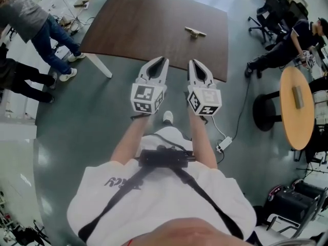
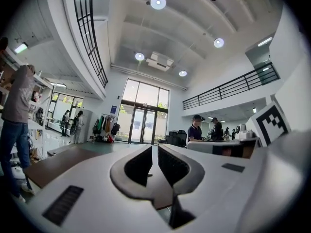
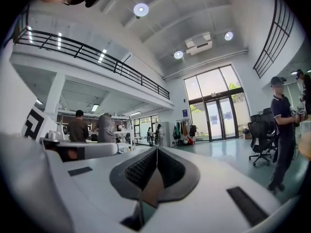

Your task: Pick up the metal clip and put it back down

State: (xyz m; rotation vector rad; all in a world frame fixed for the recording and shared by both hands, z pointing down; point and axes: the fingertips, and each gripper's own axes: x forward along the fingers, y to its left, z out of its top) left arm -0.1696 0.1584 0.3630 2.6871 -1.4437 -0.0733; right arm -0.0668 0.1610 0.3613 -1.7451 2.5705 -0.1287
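Both empty and short of the bench (image 1: 128,24), the left tool (image 1: 164,60) stood a slit apart and the right tool (image 1: 193,61) shut, so whichever took the metal clip (image 1: 195,32) lying toward the far edge needed opening wide first.

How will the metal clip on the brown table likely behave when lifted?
The small brass-coloured metal clip looks rigid, so it probably won't flex. Small and thin, it is likely light and may skid on the smooth dark brown table. Lying low, it seems unlikely to roll.
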